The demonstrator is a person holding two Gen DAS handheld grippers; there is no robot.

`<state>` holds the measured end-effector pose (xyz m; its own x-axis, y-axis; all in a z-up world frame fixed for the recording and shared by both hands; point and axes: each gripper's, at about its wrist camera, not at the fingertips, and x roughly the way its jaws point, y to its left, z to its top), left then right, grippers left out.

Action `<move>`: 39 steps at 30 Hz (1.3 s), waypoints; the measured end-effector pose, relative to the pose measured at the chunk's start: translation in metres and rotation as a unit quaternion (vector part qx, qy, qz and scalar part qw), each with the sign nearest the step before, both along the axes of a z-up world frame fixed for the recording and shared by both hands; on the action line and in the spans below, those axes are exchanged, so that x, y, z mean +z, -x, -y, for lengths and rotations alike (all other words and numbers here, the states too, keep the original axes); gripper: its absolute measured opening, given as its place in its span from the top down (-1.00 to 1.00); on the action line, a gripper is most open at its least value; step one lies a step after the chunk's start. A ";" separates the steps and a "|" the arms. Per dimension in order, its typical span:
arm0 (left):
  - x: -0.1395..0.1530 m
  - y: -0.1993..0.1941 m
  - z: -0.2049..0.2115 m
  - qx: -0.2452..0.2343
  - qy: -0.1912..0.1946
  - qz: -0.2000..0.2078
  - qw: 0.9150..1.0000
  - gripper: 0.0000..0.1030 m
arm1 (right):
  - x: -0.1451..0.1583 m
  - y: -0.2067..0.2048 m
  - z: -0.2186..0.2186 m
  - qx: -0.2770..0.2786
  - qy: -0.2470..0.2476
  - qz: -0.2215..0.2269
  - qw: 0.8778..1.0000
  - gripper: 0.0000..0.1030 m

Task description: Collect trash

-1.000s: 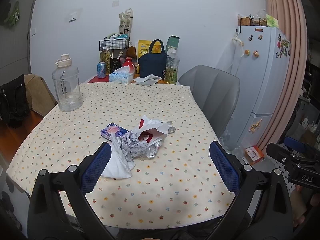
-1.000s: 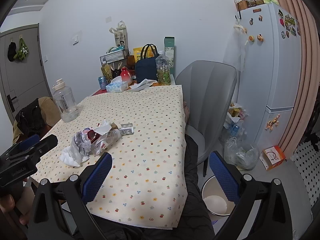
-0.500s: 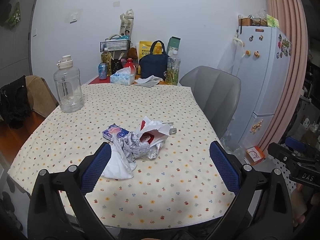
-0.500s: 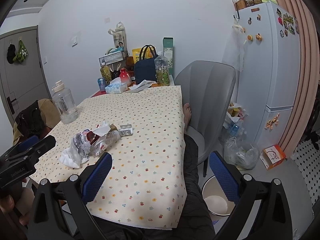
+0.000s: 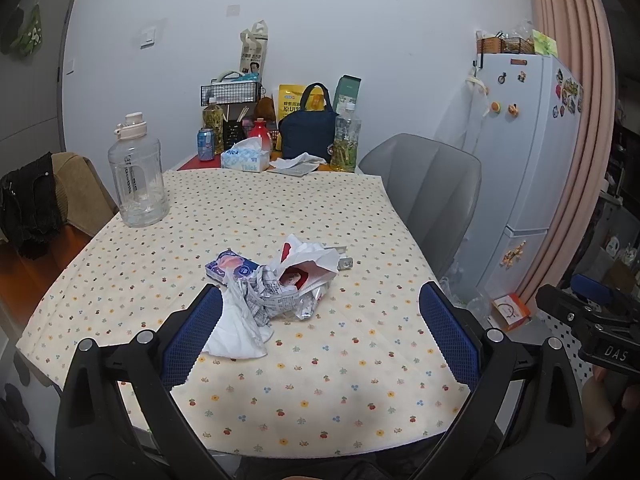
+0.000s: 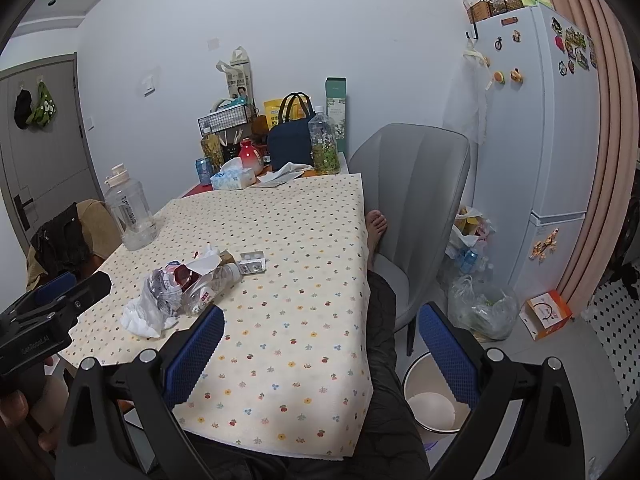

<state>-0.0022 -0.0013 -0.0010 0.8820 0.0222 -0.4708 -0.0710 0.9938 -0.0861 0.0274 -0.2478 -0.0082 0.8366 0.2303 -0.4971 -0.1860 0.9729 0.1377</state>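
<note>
The left gripper (image 5: pixel 320 332) is hanging spread wide and empty over the near table (image 5: pixel 360 396) edge. The right gripper (image 6: pixel 320 344) is gaping too, gripping nothing. Beyond, the trash pile (image 5: pixel 276 284) is lying mid-table; a bin (image 6: pixel 434 400) is standing on the floor, right.

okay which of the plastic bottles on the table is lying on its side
The crushed clear bottle with the red-and-white label, lying in the trash pile. The big water jug, the bottle beside the navy bag and the yellow-liquid bottle by the wire basket all stand upright.
</note>
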 end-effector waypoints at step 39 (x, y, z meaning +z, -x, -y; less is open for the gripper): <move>-0.005 -0.004 -0.004 0.003 0.008 -0.008 1.000 -0.89 | -0.007 -0.003 -0.001 0.005 -0.002 -0.009 1.000 -0.85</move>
<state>0.0022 0.0031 -0.0057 0.8740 0.0198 -0.4855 -0.0784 0.9918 -0.1006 0.0305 -0.2467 -0.0150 0.8251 0.2411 -0.5110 -0.1936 0.9703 0.1452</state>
